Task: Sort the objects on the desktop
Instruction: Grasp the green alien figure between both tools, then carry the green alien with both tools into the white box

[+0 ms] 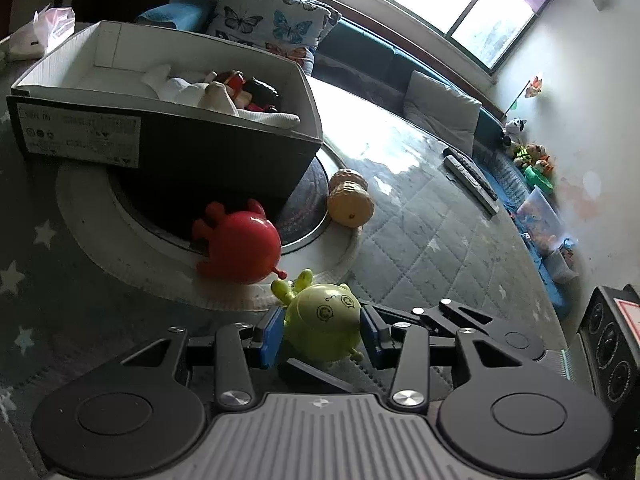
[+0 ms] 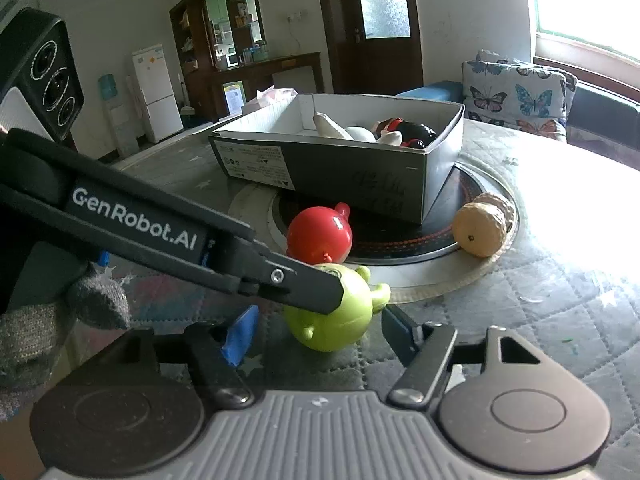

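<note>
A green round toy [image 1: 325,322] sits on the table between the blue pads of my left gripper [image 1: 320,334], which touch its sides. In the right wrist view the green toy [image 2: 340,320] lies just ahead of my open right gripper [image 2: 318,334], with the left gripper's black finger [image 2: 296,284] across its top. A red round toy [image 1: 238,246] [image 2: 320,236] sits just beyond it. A tan peanut-shaped toy [image 1: 350,198] [image 2: 484,230] lies to the right. A shoebox [image 1: 168,132] [image 2: 344,168] behind them holds several toys.
The box stands on a round black turntable [image 1: 308,200] [image 2: 400,244] set in the quilted tablecloth. Two remote controls [image 1: 470,180] lie at the table's far right. A butterfly cushion [image 1: 272,20] and a sofa are behind the table.
</note>
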A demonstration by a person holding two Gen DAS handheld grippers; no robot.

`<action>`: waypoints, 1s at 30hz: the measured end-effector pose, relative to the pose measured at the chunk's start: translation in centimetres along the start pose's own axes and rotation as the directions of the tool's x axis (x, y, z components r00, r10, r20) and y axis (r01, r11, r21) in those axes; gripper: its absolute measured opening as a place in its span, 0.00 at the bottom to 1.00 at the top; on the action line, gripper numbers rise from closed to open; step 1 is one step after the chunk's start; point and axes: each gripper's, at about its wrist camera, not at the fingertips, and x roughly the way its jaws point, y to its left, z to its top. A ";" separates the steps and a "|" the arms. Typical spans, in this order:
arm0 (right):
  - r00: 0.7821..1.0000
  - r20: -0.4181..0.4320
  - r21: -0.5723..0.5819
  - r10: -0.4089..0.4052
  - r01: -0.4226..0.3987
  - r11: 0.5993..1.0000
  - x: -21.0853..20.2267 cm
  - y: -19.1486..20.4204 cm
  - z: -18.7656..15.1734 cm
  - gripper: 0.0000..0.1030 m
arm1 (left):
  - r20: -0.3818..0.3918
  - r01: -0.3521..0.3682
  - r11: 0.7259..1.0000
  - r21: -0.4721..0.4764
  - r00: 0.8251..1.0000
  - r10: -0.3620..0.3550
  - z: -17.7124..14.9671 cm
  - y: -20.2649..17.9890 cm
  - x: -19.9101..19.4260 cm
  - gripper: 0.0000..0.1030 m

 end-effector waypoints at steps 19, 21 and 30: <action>1.000 0.008 0.017 0.004 -0.004 1.000 -0.1 0.0 0.2 0.52 | -0.001 0.049 0.998 -0.047 0.999 -0.049 0.2 0.3 0.1 0.45; 1.000 0.018 0.008 0.002 -0.002 1.000 -0.4 0.2 0.5 0.52 | 0.013 0.050 0.998 -0.038 0.999 -0.050 0.5 0.0 -0.3 0.45; 0.995 0.100 -0.053 -0.002 0.007 0.999 -1.3 0.4 4.6 0.52 | 0.114 0.037 0.999 0.021 0.993 -0.039 3.9 -1.1 -2.6 0.45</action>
